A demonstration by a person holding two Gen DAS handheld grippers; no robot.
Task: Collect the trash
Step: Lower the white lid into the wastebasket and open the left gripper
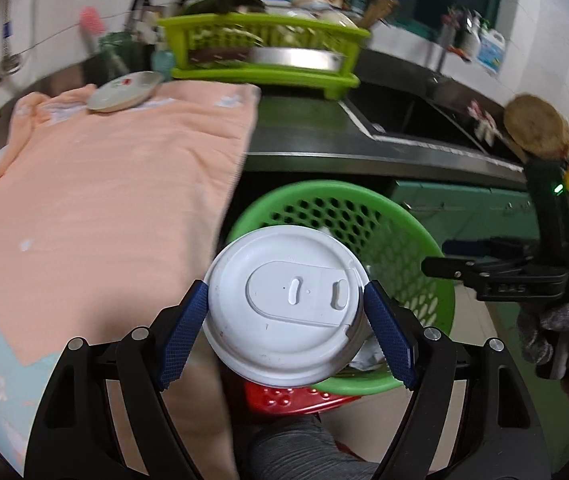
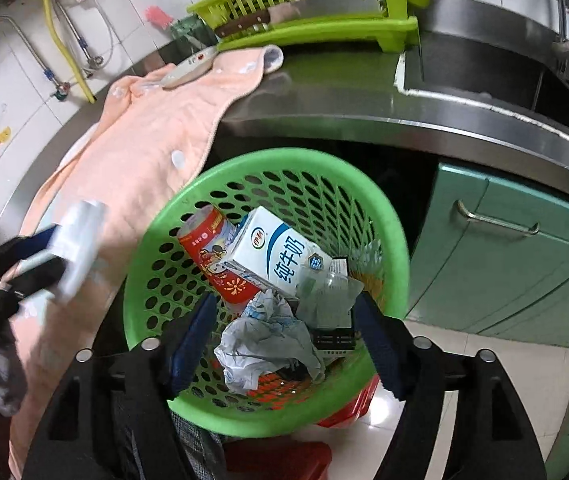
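Note:
My left gripper (image 1: pixel 284 320) is shut on a paper cup with a white lid (image 1: pixel 284 304), held just above the near rim of the green perforated basket (image 1: pixel 424 248). In the right wrist view the cup (image 2: pixel 78 248) and left gripper show blurred at the left, beside the basket (image 2: pixel 388 240). The basket holds a red can (image 2: pixel 212 260), a white milk carton (image 2: pixel 276 256), crumpled paper (image 2: pixel 260 340) and clear plastic wrap (image 2: pixel 324 296). My right gripper (image 2: pixel 284 336) is open and empty above the basket's near side; it also shows in the left wrist view (image 1: pixel 436 268).
A peach towel (image 1: pixel 104 184) covers the steel counter (image 2: pixel 344 96), with a small white plate (image 1: pixel 124 92) on it. A lime dish rack (image 1: pixel 264 52) stands at the back, a sink (image 1: pixel 404 112) to the right. Green cabinet doors (image 2: pixel 504 248) are below; a red stool (image 1: pixel 284 398) sits under the basket.

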